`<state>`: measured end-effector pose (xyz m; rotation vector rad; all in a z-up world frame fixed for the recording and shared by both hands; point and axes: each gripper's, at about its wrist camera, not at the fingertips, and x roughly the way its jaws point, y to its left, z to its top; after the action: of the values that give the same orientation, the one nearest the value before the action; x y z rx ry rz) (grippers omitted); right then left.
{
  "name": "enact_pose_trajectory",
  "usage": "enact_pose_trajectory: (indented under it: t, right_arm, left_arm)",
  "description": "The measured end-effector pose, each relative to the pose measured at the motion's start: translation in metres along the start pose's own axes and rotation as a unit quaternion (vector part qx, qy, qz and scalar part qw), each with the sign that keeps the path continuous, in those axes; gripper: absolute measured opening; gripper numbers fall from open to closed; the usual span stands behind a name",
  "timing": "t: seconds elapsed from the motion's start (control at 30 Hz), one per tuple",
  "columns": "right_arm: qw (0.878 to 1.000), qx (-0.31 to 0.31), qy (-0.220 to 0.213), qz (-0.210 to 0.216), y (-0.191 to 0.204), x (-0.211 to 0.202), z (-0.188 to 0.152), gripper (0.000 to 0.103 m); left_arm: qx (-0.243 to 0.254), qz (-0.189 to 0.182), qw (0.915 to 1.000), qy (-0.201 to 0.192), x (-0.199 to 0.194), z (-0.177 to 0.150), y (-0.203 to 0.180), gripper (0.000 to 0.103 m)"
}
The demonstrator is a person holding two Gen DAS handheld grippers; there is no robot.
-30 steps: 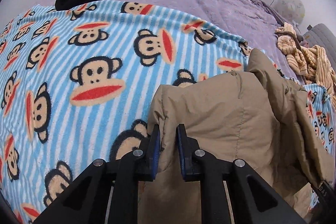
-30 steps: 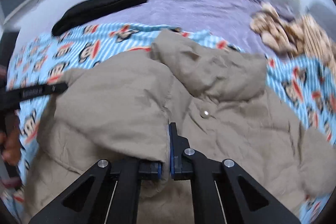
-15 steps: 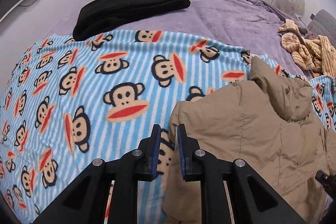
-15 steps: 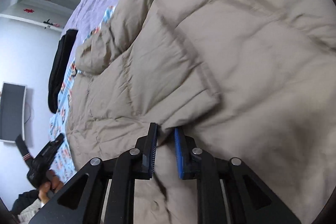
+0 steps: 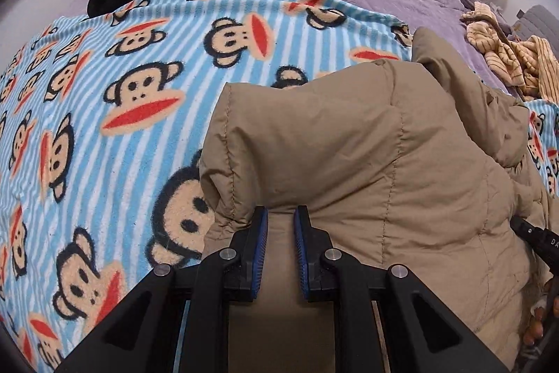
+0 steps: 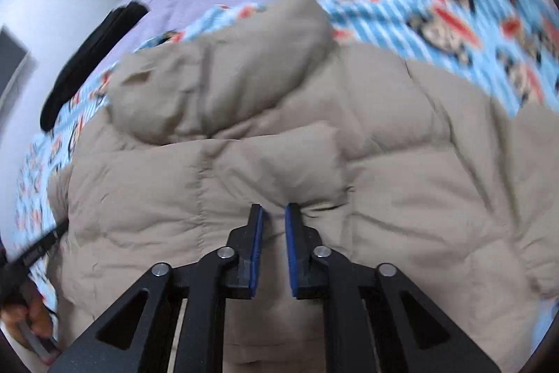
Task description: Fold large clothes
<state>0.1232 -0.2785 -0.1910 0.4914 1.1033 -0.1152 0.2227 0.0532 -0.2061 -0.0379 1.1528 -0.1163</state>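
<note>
Back over the padded tan quilted jacket [image 5: 367,163] on the monkey-print striped blanket [image 5: 104,114] swings the left gripper [image 5: 280,226], jaws parted around a raised fold, right gripper [image 6: 273,219] likewise unclenched at six o'clock, so pinch deep past the puffy edge, then carry both corners toward twelve o'clock together.

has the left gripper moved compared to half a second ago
Yes. The left gripper has shifted right onto the tan jacket: its fingertips earlier lay over the monkey blanket, short of the jacket's edge, and now jacket fabric sits between them.
</note>
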Motion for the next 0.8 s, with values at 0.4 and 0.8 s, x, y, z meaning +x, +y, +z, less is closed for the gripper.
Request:
enact_pose_trajectory:
  t: [0.4,0.8]
  right_arm:
    - [0.996,0.088,0.014,-0.001,-0.054,-0.051,-0.022,0.004]
    - [0.982,0.169,0.062,0.057,-0.088,-0.098,-0.098,0.03]
  left_arm:
    - [0.065,0.03,0.9974,-0.013,-0.051,-0.001,-0.018,0.018]
    - [0.102,0.01,0.9947,-0.005,-0.095,-0.05,-0.088,0.103]
